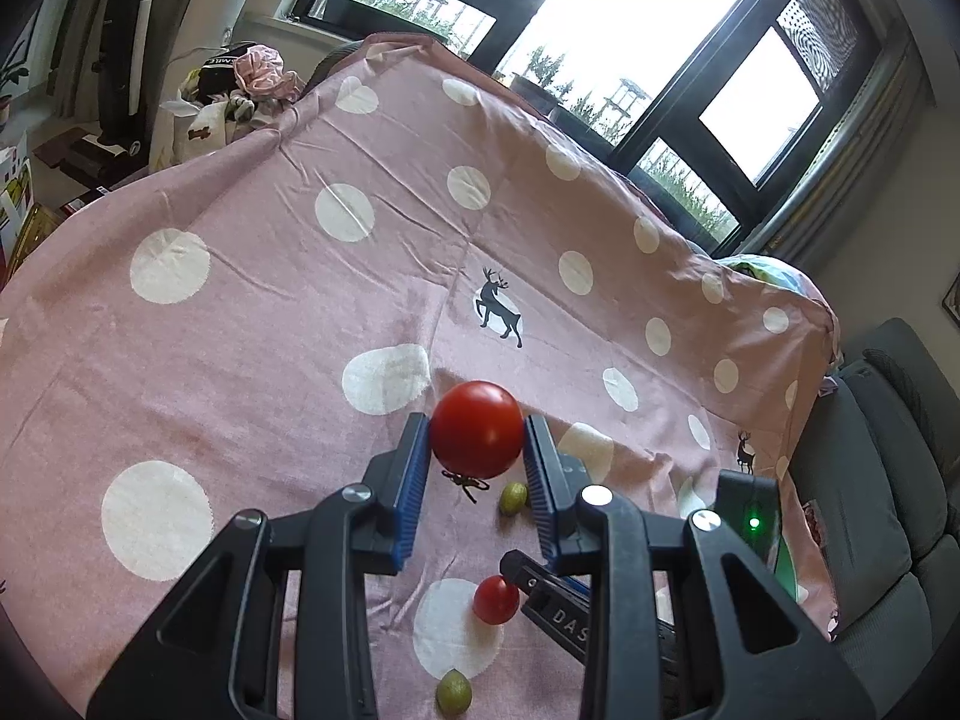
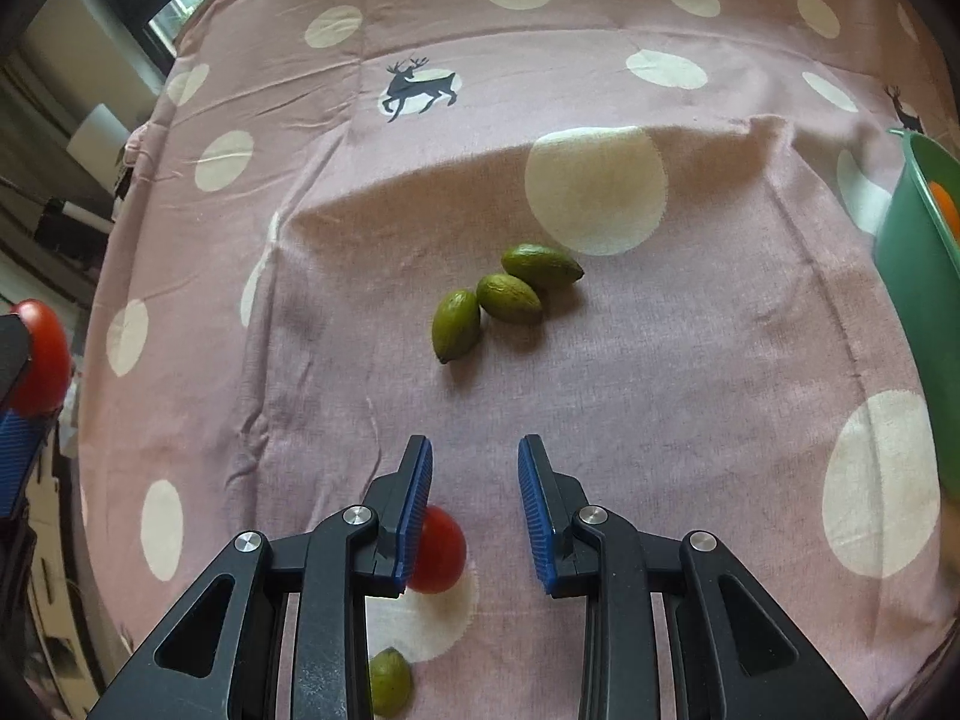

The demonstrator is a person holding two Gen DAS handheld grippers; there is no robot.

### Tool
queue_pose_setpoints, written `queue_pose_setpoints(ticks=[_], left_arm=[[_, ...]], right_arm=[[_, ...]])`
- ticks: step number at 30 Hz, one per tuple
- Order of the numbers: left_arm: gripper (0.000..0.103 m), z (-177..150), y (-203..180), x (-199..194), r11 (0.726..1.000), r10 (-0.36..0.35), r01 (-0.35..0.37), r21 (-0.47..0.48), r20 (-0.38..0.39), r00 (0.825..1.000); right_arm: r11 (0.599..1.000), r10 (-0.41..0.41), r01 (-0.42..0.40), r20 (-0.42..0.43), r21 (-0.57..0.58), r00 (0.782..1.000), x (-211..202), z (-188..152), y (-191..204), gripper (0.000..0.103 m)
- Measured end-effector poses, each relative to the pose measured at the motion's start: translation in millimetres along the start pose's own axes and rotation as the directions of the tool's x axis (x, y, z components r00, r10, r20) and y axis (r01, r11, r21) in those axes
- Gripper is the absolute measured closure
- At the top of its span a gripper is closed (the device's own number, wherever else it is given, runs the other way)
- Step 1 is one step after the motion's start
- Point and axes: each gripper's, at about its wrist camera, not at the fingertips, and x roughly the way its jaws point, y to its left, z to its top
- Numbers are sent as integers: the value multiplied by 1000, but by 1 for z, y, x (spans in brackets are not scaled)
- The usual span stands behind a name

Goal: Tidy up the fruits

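The left gripper [image 1: 477, 450] is clamped on a large tomato [image 1: 477, 429] and holds it clear above the cloth [image 1: 240, 330], pinched only at the tips, so a jolt could let the round, smooth fruit slip out and roll toward the cloth's edge. The right gripper [image 2: 474, 510] hangs empty, jaws a small way apart, pointing down over a small tomato [image 2: 441, 549] beside its left finger; it may nudge it away. Three green fruits [image 2: 507, 297] lie mid-cloth, and a green tub [image 2: 918, 276] stands at the right edge
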Motion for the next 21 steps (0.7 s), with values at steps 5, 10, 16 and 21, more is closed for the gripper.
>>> queue_pose_setpoints(ticks=[5, 10, 16, 21], left_arm=[[72, 1, 4, 1, 1000, 9, -9, -14, -3, 1000], [72, 0, 3, 2, 1000, 10, -10, -8, -7, 1000], [72, 0, 3, 2, 1000, 13, -13, -7, -9, 1000], [72, -1, -1, 3, 1000, 2, -2, 1, -15, 1000]], right_arm=[[998, 57, -57, -7, 6, 998, -3, -3, 0, 68], [993, 115, -115, -45, 3, 992, 3, -5, 7, 67], [994, 84, -90, -102, -56, 991, 10, -9, 19, 67], [993, 36, -46, -89, -110, 995, 13, -10, 26, 73]])
